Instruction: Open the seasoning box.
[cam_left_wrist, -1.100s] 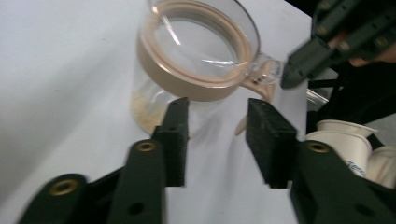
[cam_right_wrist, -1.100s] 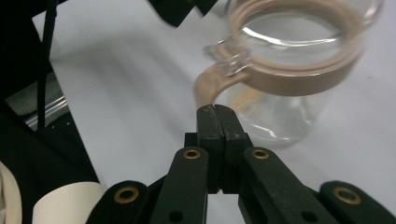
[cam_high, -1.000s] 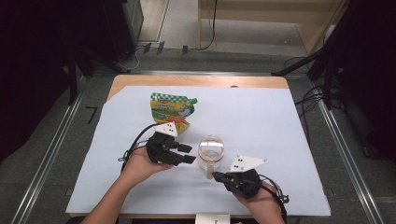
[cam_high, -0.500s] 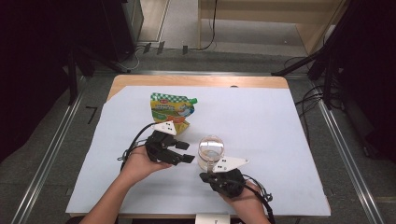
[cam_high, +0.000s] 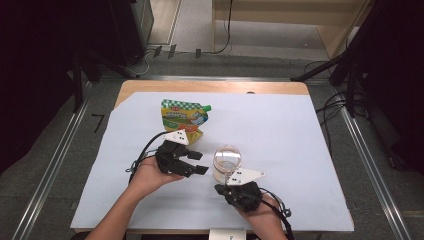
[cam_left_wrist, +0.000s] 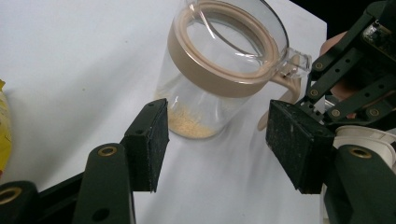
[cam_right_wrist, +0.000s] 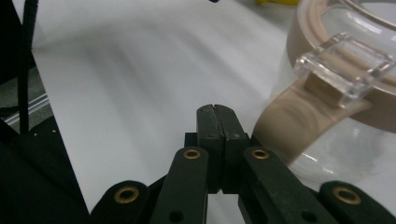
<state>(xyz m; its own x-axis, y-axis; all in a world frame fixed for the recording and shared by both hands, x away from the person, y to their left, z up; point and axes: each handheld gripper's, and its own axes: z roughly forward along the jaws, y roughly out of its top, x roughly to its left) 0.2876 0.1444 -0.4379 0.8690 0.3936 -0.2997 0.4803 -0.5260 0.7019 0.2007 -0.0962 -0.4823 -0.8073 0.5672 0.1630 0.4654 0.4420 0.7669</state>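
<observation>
Glass jar (cam_high: 227, 163) with tan collar stands mid-counter (cam_high: 300, 150), lid flipped open. My left gripper (cam_left_wrist: 217, 144), jaws spread, faces it; right gripper (cam_right_wrist: 217, 122), jaws pressed together, sits beside its clasp (cam_right_wrist: 343, 65). I'd centre left jaws around the body before squeezing.

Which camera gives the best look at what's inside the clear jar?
The left gripper view: the clear jar sits whole, with pale grains at its bottom. The right gripper view gives a close look at its latch and tan collar; the high view shows it small, from above.
</observation>
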